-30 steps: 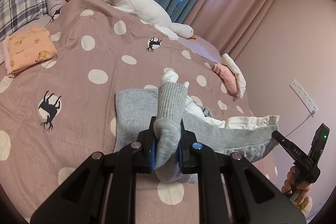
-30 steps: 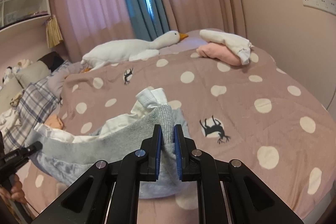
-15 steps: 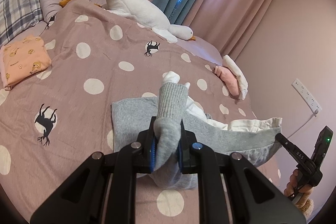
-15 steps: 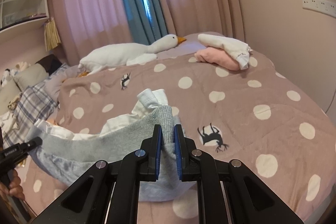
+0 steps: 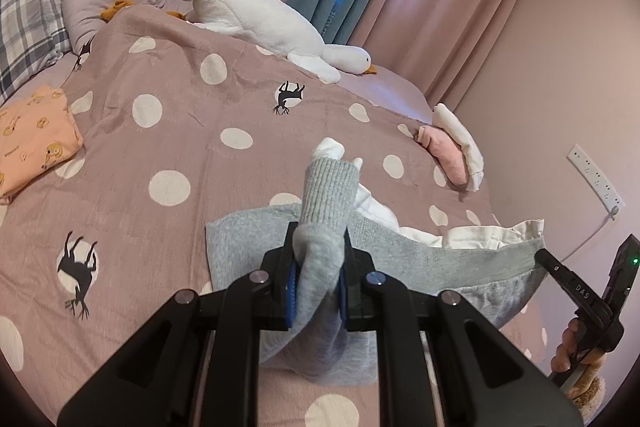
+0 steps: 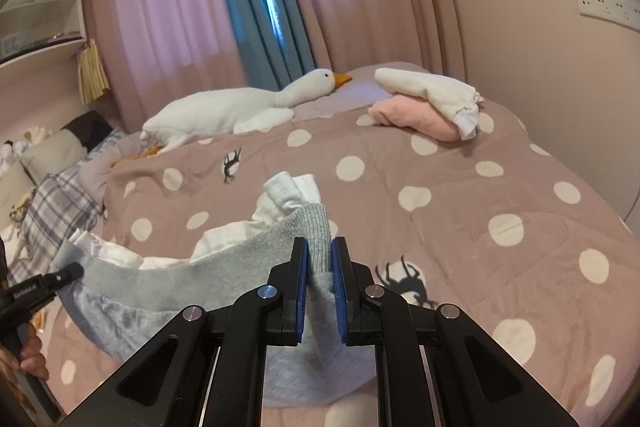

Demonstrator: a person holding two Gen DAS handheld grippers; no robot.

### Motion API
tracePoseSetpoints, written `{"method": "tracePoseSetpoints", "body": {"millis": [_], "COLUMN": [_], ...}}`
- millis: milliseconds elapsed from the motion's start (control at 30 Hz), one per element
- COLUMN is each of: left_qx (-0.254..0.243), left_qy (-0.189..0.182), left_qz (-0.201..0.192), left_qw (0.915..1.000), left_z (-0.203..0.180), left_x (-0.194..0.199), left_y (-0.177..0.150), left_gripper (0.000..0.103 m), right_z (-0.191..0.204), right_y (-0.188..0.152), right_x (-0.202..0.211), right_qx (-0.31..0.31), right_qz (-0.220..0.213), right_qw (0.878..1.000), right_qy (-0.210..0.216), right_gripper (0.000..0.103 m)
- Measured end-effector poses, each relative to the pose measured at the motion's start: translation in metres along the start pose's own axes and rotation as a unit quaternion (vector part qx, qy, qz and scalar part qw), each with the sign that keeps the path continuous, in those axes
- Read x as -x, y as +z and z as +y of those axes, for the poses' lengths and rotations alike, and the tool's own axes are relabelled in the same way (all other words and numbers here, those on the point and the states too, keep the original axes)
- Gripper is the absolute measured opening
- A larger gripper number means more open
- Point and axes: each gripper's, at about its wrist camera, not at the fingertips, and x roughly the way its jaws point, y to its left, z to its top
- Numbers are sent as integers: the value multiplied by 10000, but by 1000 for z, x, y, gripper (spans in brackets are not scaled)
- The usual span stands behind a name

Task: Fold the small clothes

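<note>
grey garment (image 5: 460, 259) hangs stretched between the two grippers, lifted at its near edge just above the bedspread (image 5: 168, 131), with its far part lying on the cloth well in front of the goose (image 5: 272, 23). left gripper (image 5: 318, 279) is clamped on one ribbed cuff and right gripper (image 6: 319, 269) is clamped on the other, so i judge the step is carrying the held edge over for a fold. next move, i think, asks both hands to travel together toward the goose, keep the edge tight and level, lay it on the far part, and only then let go.
</note>
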Motion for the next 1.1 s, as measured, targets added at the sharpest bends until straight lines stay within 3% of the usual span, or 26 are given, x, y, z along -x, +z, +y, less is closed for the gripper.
{"method": "tracePoseSetpoints", "body": {"millis": [700,933,1100], "left_qx": [237,671,590], "left_qy": [346,409,787], "left_qz": [452,903,1245], "left_qw": [9981,9928,9873], "left_z": [28,52,61], "left_x": [-105,-157,-192], "left_y": [52,54,46], "left_gripper": [14,14,14], "right_z": [5,-2,-8], "right_y": [37,37,27], "right_x": [-100,-156,-195], "right_qx": [175,-45,-8], "right_qz": [348,830,1217], "right_qw": [9992,9964,9918], "right_qy": [-65,-135,-395], "right_gripper": [13,13,13]}}
